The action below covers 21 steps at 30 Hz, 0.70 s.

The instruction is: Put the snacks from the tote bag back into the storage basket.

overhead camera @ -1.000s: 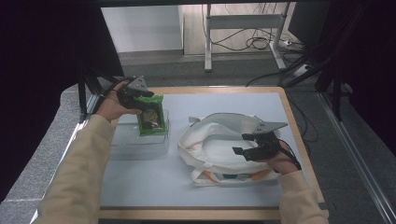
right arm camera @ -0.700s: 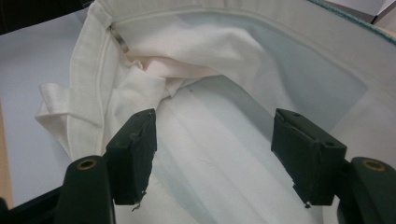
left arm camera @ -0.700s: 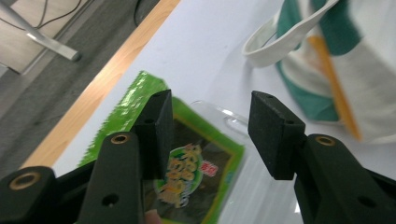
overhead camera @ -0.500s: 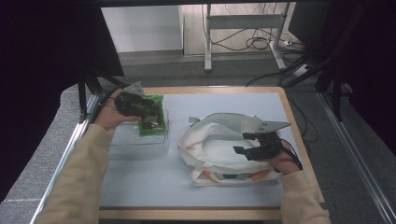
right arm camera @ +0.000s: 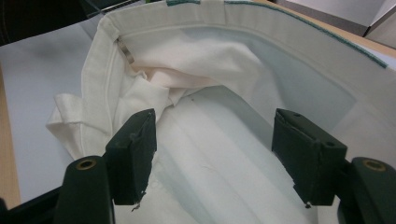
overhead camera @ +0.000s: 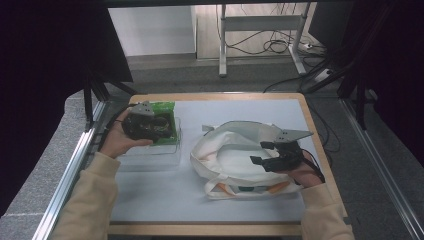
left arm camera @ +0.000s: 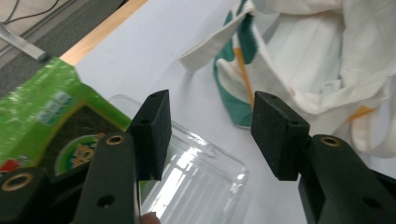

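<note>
Left gripper point(overhead camera: 162, 125) hovers over the green snack packet point(overhead camera: 162, 120) at the far left of the table, jaws parted with nothing between the pads. Its jaws have just been opening a little, and from the left gripper view the packet point(left arm camera: 44, 121) lies off to one side of the near jaw, resting on a clear plastic tray point(left arm camera: 201, 172), not pinched at all. So the packet is released for now, sitting in that tray point(overhead camera: 150, 155) well apart from the bag.

Over on the right, the right gripper point(overhead camera: 267, 152) stands inside the mouth of the white canvas tote bag point(overhead camera: 225, 165), its jaws spread wide against the fabric. In the right gripper view the bag's rim point(right arm camera: 187, 14) curves round the far side and the two pads sit apart over the lining, apparently propping the opening rather than gripping cloth.

By my reading this is the pick-up stage of bagging the packet: bag held open, packet not yet grasped. Next, the left gripper needs to swing back over the packet, close on an edge, lift it clear of the tray, and carry it across to the open bag.
</note>
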Each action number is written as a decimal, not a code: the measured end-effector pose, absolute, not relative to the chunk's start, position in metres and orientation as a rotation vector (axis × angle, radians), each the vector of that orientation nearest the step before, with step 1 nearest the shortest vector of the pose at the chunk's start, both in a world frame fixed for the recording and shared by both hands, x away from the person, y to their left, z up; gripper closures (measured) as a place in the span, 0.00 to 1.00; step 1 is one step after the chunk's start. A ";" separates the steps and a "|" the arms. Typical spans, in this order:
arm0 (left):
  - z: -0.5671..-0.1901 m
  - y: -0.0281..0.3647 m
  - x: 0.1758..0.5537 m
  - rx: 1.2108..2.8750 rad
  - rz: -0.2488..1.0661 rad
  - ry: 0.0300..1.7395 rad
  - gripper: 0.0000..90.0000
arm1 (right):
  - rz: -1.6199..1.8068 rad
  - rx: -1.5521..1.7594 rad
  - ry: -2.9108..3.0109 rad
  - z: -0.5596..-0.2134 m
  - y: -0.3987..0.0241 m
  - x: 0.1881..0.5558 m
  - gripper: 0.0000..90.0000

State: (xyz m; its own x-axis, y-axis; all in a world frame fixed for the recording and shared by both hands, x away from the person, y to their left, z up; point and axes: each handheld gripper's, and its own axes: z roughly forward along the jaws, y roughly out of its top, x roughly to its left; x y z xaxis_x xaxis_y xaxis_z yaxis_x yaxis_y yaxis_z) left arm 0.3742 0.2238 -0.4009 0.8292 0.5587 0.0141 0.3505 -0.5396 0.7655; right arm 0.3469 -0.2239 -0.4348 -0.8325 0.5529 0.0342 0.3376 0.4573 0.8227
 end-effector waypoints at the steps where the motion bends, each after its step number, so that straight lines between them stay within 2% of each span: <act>1: -0.402 0.223 0.371 2.186 0.323 0.666 0.53 | 1.317 0.770 2.468 -0.434 -0.224 0.347 0.34; 12: -0.426 0.209 0.337 2.154 0.288 0.691 0.49 | 1.317 0.784 2.456 -0.434 -0.222 0.345 0.33; 21: -0.438 0.205 0.324 2.143 0.271 0.689 0.47 | 1.316 0.797 2.447 -0.434 -0.223 0.346 0.33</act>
State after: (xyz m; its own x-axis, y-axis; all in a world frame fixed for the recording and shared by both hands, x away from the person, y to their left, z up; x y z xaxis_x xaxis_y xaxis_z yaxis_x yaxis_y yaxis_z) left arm 0.3245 0.2045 -0.4384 0.8249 0.5633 -0.0479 0.3800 -0.4897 0.7847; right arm 0.3458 -0.2229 -0.4338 -0.8189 0.5728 0.0363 0.3462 0.4425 0.8273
